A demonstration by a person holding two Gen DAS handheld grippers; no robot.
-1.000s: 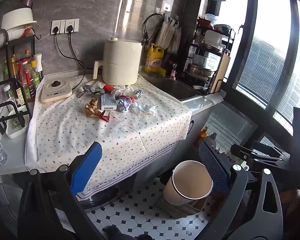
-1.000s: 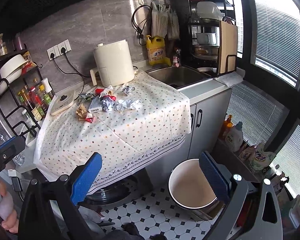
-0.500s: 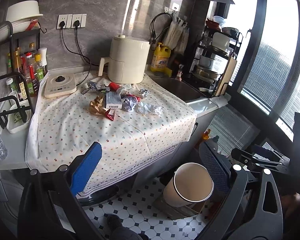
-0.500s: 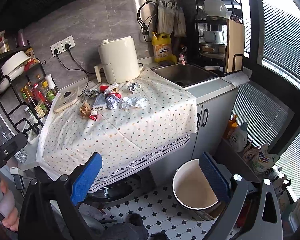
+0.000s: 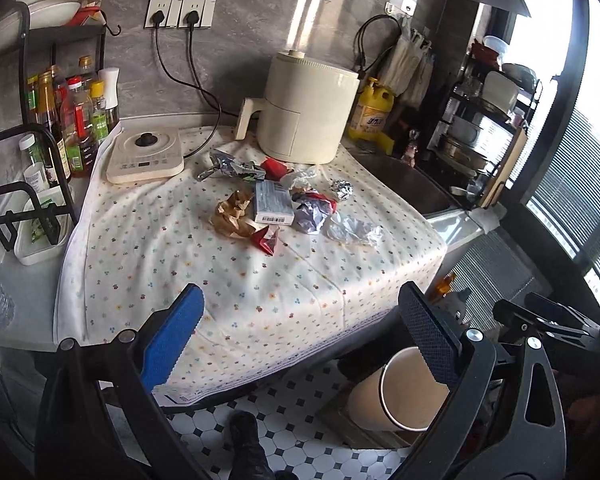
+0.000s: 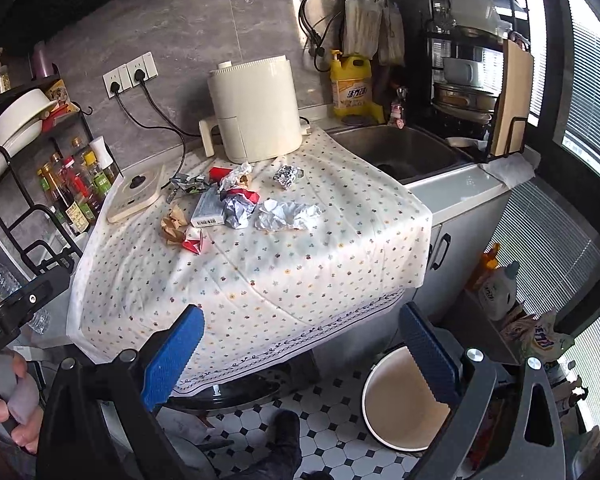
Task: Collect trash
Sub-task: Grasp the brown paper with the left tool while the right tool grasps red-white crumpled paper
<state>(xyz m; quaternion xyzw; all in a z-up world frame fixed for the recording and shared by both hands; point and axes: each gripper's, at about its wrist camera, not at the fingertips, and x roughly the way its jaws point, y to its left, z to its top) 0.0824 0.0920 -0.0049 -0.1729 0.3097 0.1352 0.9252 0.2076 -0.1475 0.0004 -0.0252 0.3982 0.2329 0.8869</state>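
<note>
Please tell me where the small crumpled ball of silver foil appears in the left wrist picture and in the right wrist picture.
Left wrist view: the foil ball lies right of centre on the spotted cloth, at the far right edge of the trash pile.
Right wrist view: it lies just above centre, alone, behind the crumpled white wrapper.
Shared landmark: the cream air fryer, with the ball in front of it and to its right.
</note>
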